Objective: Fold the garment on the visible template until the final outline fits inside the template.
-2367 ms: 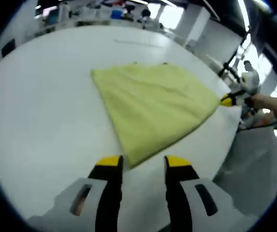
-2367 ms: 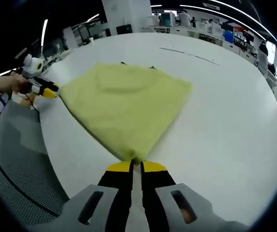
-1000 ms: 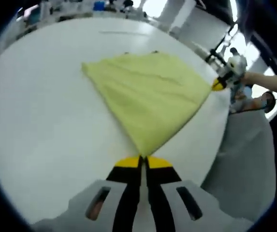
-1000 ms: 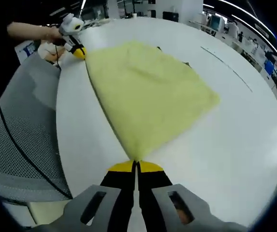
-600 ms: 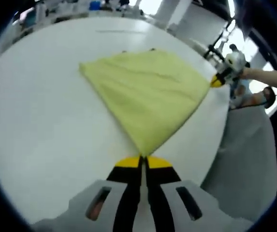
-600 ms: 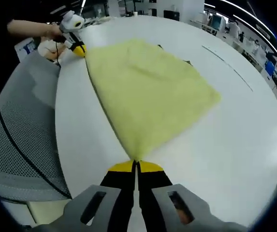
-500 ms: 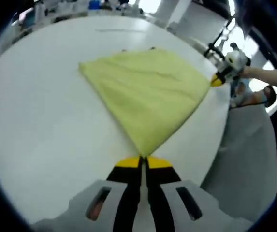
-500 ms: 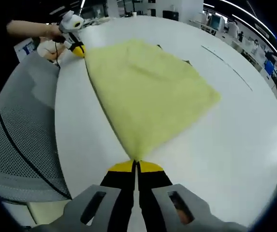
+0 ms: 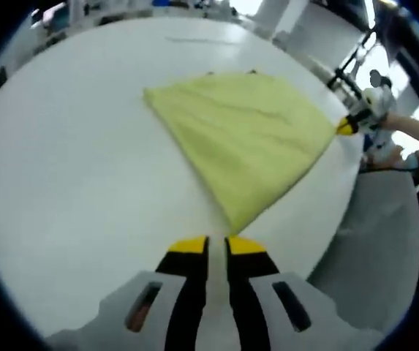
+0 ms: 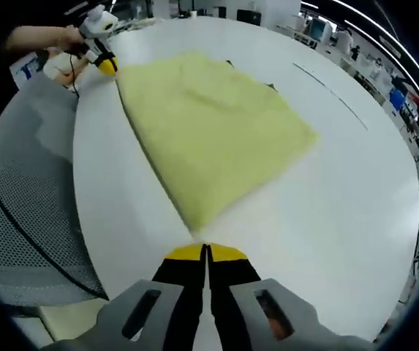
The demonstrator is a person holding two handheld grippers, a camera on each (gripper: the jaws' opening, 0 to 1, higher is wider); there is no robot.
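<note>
- The fingers of the left gripper (image 9: 216,245) stand a little apart with bare white between them. They hold nothing.
- Just ahead of those fingertips lies one pointed corner of the pale yellow-green fabric garment (image 9: 246,139). The corner rests on the worktop, so the fingers seem placed to leave it lying or to take it up again.
- The fingers of the right gripper (image 10: 205,252) are pressed together. A strip of bare worktop separates them from the garment's nearest corner, so they clamp nothing.
- In each view the other gripper's yellow tip sits at the garment's far side corner. This puts both grippers at the two ends of one long edge, probably the edge by which a fold is carried over.
- Outward from both sets of fingers the garment spreads flat into a broad four-cornered shape, smooth apart from shallow creases. It looks folded at least once already.
- The large white round worktop (image 9: 70,161) surrounds it with open surface on all sides, so nothing hangs over the rim.
- Well beyond the garment's far edge runs a thin dark line (image 10: 326,88). I cannot tell whether it belongs to the template, so the fit remains unjudged.
- Left of the right fingers, past the worktop's rim, is a grey mesh chair (image 10: 19,219).
</note>
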